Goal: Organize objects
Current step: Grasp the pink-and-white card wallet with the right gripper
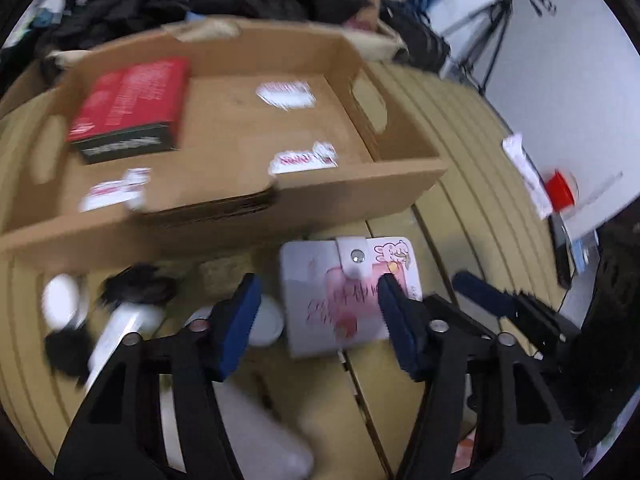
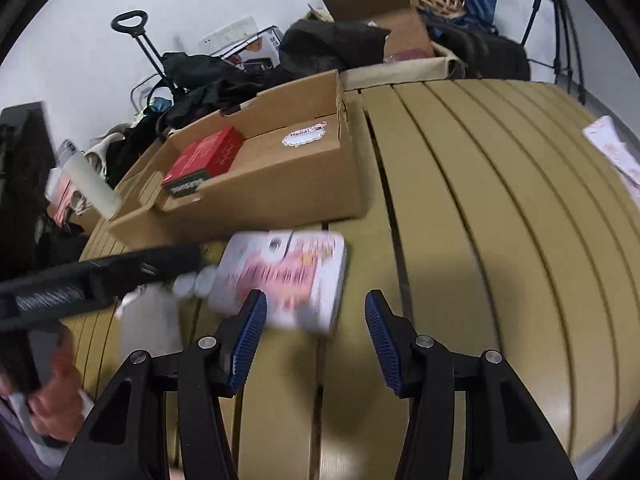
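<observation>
Slatted table [image 2: 480,208] runs under everything; I read it as the staging surface for loose items. On its far left sits the cardboard box [image 2: 248,200], open-topped and low-walled, so it looks like the collecting bin. A red box [image 1: 128,100] already lies flat in its far left corner, with small white labels [image 1: 286,94] scattered on the floor of it. Just near of the box wall lies the pink-and-white notebook [image 1: 348,292], flat, snap tab up, apparently the next thing to go in. My left gripper [image 1: 316,312] straddles its left part, jaws partly apart, pads not visibly pressing; nothing held. My right gripper [image 2: 316,320] hangs near the notebook's near edge, jaws likewise partly apart and empty. White bottles [image 1: 264,320] lie left of the notebook, blurred.
</observation>
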A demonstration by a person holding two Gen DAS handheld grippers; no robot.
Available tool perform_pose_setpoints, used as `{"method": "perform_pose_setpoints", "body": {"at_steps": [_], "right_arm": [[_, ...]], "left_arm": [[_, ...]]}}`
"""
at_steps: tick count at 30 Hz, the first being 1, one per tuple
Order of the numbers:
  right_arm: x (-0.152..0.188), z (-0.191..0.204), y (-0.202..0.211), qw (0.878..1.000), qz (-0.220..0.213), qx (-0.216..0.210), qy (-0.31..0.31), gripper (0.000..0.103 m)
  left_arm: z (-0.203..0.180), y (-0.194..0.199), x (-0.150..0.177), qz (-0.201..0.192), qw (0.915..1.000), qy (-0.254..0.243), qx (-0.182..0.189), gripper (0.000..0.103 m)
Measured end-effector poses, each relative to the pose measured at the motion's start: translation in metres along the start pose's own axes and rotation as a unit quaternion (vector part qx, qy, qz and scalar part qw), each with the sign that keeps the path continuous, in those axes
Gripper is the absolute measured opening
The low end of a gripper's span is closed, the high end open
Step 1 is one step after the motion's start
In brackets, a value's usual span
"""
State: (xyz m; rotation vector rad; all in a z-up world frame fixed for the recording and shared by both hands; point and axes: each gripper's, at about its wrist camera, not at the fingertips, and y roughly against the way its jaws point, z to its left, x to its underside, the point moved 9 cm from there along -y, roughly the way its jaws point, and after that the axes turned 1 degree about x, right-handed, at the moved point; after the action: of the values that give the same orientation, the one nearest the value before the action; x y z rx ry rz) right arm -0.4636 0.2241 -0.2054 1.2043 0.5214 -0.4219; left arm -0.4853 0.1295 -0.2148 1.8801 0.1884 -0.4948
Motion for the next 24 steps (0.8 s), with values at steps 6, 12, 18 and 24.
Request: {"method": "perform_pose_setpoints", "body": {"at_steps": [6,12,18,24], "right_arm": [[0.002,-0.012,-0.025,1.000,0.015,-0.007,-0.017,0.049],[0.012,-0.025,-0.003,1.000,0.008,0.006,-0.016,0.029],[0.055,-0.051,0.034,0.999,0.022,-0.008,-0.049,0.029],[0.094,-0.051,0.061,0.998,0.024,-0.024,-0.053,0.049]], "left_arm": [[0.000,-0.025,0.005,0.031,0.9994,-0.012,0.004,0.045],[-0.038,-0.019,0.024,0.051,0.9978,-0.021,0.038,0.031],[-0.068,-0.012,0.089,0.053,0.9968,-0.023,0.056,0.029],[-0.074,0.014,0.136,0.031,0.9973,-0.017,0.064,0.052]]}}
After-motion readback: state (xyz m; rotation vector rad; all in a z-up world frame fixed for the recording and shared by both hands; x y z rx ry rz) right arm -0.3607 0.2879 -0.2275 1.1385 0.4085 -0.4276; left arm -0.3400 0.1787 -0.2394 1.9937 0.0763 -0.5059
